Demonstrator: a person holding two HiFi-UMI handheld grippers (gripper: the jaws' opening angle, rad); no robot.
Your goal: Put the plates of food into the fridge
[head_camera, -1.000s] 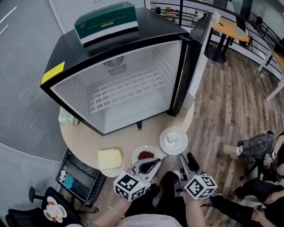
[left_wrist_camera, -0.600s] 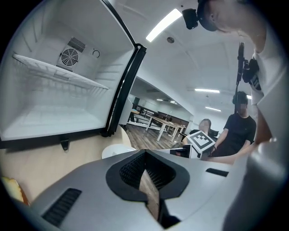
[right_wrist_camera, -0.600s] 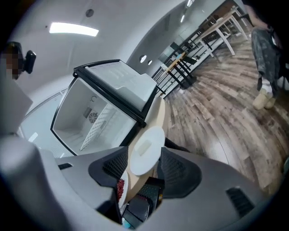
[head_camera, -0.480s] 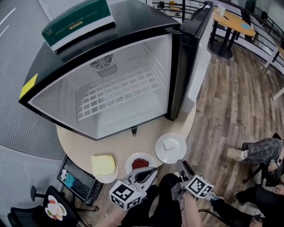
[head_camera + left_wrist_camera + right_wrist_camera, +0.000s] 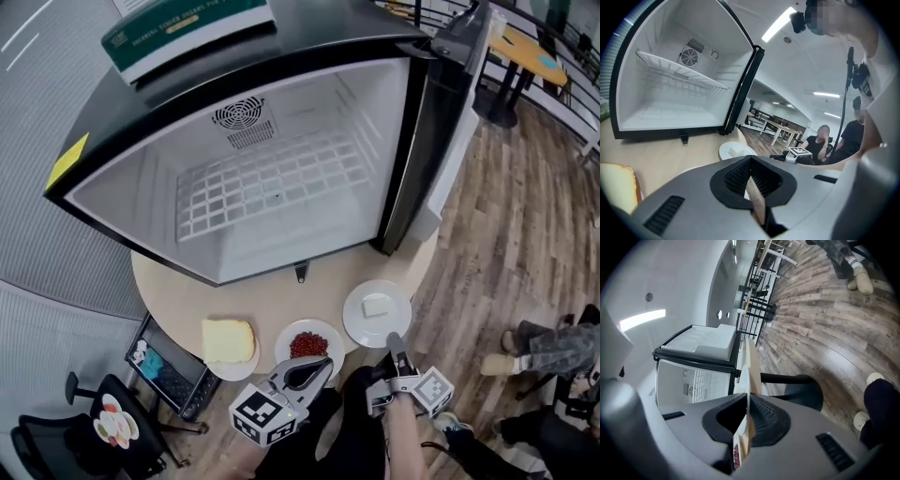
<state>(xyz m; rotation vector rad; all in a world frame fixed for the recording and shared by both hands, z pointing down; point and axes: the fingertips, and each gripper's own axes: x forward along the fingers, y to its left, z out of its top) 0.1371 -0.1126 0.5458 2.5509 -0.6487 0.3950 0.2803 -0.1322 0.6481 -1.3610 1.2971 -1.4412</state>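
Note:
Three plates stand on the round table (image 5: 281, 300) in front of the open fridge (image 5: 272, 187). One bears yellow bread (image 5: 230, 340), one red berries (image 5: 309, 344), and a white plate (image 5: 377, 312) bears a white cube. My right gripper (image 5: 391, 339), rolled on its side, has just been closing. It is now shut on the near rim of the white plate (image 5: 750, 366), which runs edge-on between the right gripper's (image 5: 747, 399) jaws. My left gripper (image 5: 328, 361) hovers at the berries plate's near edge. The left gripper's (image 5: 751, 161) jaws are shut with nothing in them.
The fridge door (image 5: 450, 84) stands open to the right, and a wire shelf (image 5: 272, 183) crosses the bare inside. A green box (image 5: 187, 28) lies on top. A black rack (image 5: 169, 370) stands under the table's left side. People sit at the right (image 5: 553, 347).
My right gripper has rolled onto its side, dropped to the white plate's rim and closed on it. The left gripper has sunk a little beside the berries plate.

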